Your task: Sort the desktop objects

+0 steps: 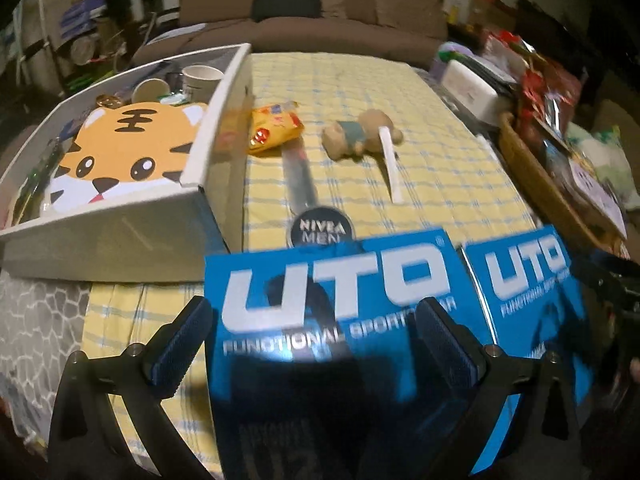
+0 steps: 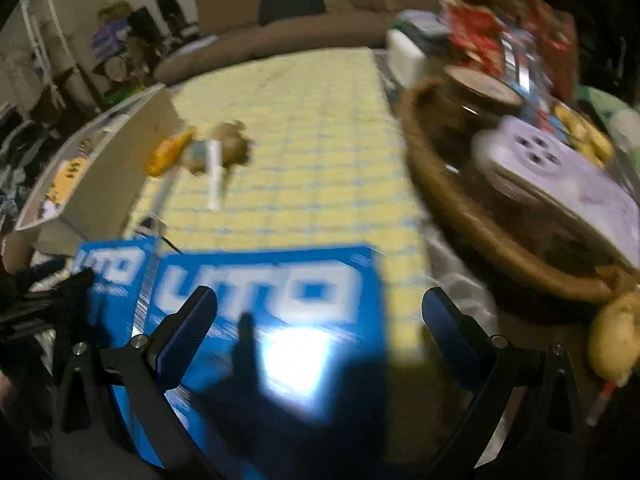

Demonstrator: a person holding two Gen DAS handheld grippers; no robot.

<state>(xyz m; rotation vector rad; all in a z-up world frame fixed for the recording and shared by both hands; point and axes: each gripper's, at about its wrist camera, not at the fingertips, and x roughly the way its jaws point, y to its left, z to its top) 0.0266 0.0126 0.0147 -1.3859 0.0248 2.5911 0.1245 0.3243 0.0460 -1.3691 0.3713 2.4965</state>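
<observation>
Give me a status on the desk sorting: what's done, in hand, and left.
Done: the white box already holds cups and a tiger card. In hand: nothing; the left gripper and right gripper are open over the two blue UTO packs. Left: those packs, Nivea tin, snack packet, bear toy.

My two wrist views look forward, low, close over yellow checked cloth (image 1: 440, 160); both share blue UTO boxes (image 2: 264, 300), sofa (image 1: 320, 20) behind.
</observation>
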